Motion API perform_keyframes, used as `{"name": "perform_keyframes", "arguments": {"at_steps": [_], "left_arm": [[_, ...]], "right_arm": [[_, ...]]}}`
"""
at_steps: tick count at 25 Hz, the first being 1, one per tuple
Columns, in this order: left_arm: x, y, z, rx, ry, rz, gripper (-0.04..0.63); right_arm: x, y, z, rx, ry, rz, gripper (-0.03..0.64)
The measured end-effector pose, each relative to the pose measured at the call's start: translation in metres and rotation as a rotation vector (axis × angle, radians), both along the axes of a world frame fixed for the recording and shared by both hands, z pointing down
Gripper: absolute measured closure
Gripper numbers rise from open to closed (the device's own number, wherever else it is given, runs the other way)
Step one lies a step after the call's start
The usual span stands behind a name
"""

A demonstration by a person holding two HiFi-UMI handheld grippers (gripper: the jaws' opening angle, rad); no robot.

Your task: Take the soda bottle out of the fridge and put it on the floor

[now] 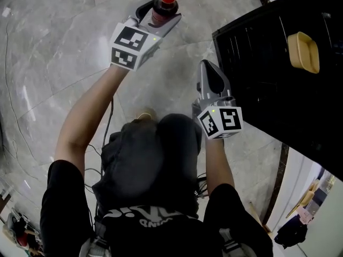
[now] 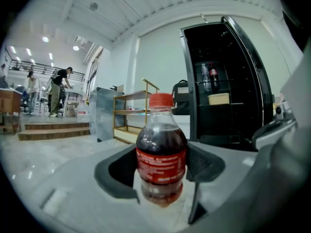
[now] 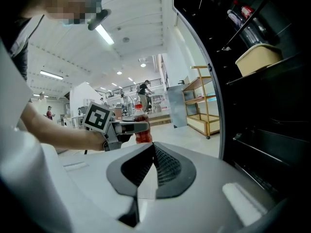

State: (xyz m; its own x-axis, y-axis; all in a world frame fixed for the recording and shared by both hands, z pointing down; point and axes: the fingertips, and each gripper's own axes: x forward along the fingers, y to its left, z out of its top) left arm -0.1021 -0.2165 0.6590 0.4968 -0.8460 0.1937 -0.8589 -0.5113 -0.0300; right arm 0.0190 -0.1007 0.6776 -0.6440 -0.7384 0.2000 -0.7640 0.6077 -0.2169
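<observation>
The left gripper (image 1: pixel 159 16) pinched the soda bottle (image 1: pixel 163 5) upright over the floor (image 1: pixel 64 47) left of the fridge (image 1: pixel 268 52), probably for lowering. The right gripper (image 1: pixel 210 71) had its jaws pressed together.

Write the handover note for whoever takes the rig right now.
Left gripper: shut on the soda bottle, which is upright.
Right gripper: jaws together, empty.
Bottle: out of the fridge, held over the floor. The fridge stands open.
Done: bottle taken out.
Left: lower it, stand it on the floor, release.
</observation>
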Motion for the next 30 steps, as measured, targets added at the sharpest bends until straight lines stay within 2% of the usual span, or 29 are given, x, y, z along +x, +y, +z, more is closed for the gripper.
{"name": "perform_keyframes", "arguments": {"at_steps": [7,20,30], "left_arm": [[-0.004,0.012,0.052,-0.026,0.025,-0.039,0.295],[-0.005,0.046,0.147,-0.062,0.043,-0.071,0.295],[-0.017,0.055,0.213,-0.094,0.055,-0.128,0.295]], "right_arm": [[0.000,-0.003,0.021,0.032,-0.021,-0.023,0.617],[-0.001,0.008,0.043,0.019,-0.053,-0.018,0.617],[0.001,0.008,0.053,0.024,-0.036,-0.020,0.617]]}}
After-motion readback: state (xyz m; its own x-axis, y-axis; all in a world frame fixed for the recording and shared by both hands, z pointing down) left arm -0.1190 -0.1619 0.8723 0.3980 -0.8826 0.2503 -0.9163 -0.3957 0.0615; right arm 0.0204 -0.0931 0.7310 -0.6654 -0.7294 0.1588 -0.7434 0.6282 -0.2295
